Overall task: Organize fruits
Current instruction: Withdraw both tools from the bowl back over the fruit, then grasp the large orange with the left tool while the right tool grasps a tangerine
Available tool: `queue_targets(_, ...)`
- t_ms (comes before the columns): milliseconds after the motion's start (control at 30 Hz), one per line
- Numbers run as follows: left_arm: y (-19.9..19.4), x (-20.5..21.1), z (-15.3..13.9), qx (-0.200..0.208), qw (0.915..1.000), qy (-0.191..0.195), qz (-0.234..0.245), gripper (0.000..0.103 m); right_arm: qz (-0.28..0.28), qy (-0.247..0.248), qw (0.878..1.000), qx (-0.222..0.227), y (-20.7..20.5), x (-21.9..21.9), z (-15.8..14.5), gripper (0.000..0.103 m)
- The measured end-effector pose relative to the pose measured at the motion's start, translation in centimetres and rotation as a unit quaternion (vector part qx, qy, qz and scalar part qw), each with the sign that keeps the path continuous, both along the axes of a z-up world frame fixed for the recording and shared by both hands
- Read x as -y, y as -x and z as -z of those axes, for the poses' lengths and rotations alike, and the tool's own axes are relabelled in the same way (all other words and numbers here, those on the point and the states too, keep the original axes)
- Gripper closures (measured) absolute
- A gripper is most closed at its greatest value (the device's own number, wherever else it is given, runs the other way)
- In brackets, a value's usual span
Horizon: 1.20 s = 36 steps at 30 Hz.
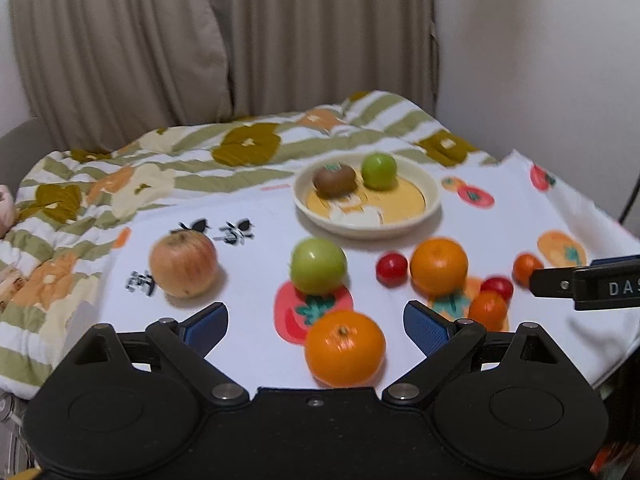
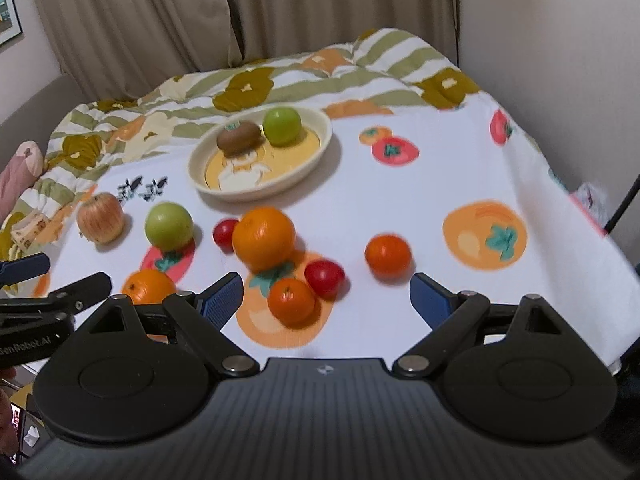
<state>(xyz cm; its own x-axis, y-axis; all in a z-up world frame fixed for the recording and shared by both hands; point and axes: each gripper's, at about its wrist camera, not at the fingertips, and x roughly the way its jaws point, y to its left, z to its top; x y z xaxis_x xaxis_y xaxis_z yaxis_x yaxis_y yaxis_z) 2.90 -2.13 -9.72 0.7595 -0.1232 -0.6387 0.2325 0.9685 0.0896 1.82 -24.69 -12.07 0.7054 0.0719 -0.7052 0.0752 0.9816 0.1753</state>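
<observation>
From the left wrist, the left gripper hangs with its jaws spread wide and empty, an orange lying on the cloth between its pads. Beyond sit a green apple, a red apple to the left, and a plate holding a kiwi and a second green fruit.

From the right wrist, the right gripper is likewise spread and empty, over a small orange touching a tomato. A bigger orange lies just beyond, the plate farther back.

Kiwi beside apple in plate
</observation>
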Motion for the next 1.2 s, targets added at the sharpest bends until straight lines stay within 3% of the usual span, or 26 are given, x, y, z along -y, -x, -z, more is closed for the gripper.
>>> queue_targets(267,-1.1,0.8,3.7,-0.022,0.9994,-0.012,0.025,0.012,0.003,0.0,1.0,-0.021,-0.6,-1.7,3.9,0.001)
queue_targets(400,-1.9,0.9,4.9,-0.039,0.9988,-0.007,0.029,0.013,0.005,0.001,1.0,-0.023,-1.1,-2.1,4.4,0.011)
queue_targets(733,-3.4,0.7,5.4,-0.06,0.9975,0.019,0.032,0.021,0.01,-0.004,0.999,-0.04,-2.0,-3.0,4.9,0.018)
queue_targets(867,-3.8,0.5,5.8,-0.076,0.996,0.032,0.035,0.035,0.015,0.005,0.999,-0.043,-2.5,-3.4,4.9,0.018)
queue_targets(1200,-3.4,-0.1,5.6,-0.077,0.996,0.033,0.031,0.036,0.006,0.009,0.999,-0.051,-3.5,-4.4,5.1,0.031)
